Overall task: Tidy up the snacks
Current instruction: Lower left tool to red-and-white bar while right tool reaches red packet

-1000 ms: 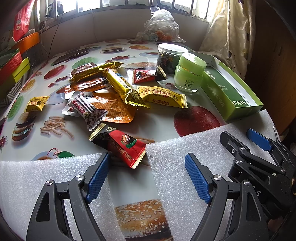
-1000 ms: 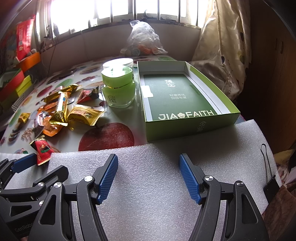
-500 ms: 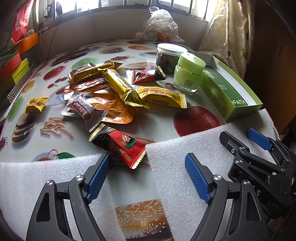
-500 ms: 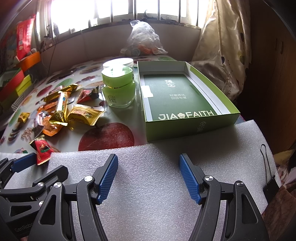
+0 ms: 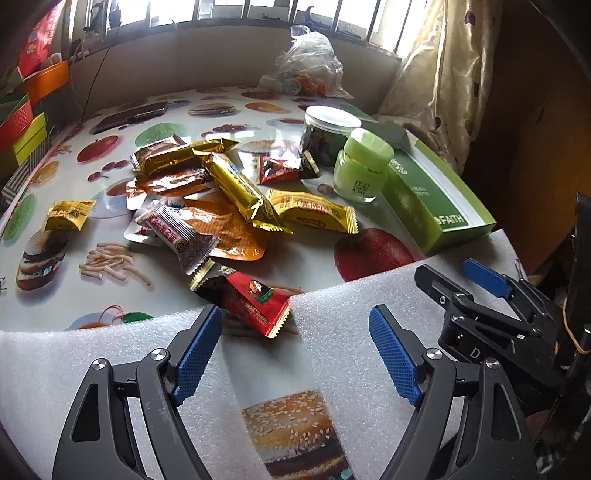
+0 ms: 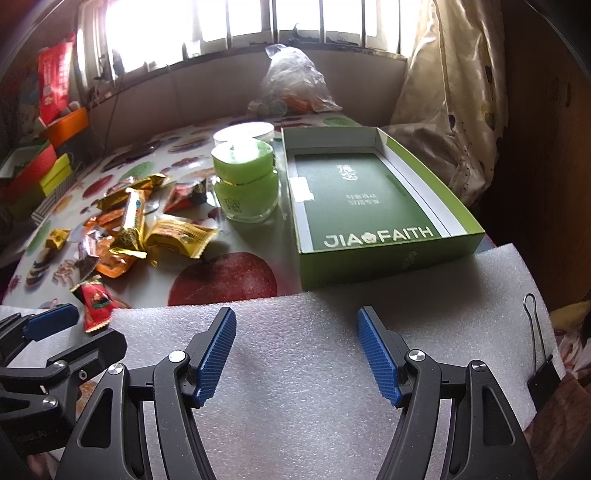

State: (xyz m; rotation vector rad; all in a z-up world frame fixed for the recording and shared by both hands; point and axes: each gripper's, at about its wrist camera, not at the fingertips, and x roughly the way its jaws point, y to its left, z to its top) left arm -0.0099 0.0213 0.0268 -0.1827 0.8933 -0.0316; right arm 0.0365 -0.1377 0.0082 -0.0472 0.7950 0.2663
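Daylight from the barred window [image 6: 280, 33] blows out to glare; fisheye edges darken and bend.

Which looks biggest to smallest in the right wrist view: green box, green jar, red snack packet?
1. green box, by far the largest.
2. green jar.
3. red snack packet, smallest, though it lies nearer the camera than the jar, so true sizes may differ from this ranking.

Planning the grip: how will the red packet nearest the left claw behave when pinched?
The red packet looks like thin crinkly foil, so probably light and floppy. Its glossy surface may slip. Lying flat on the table, it may slide rather than lift.
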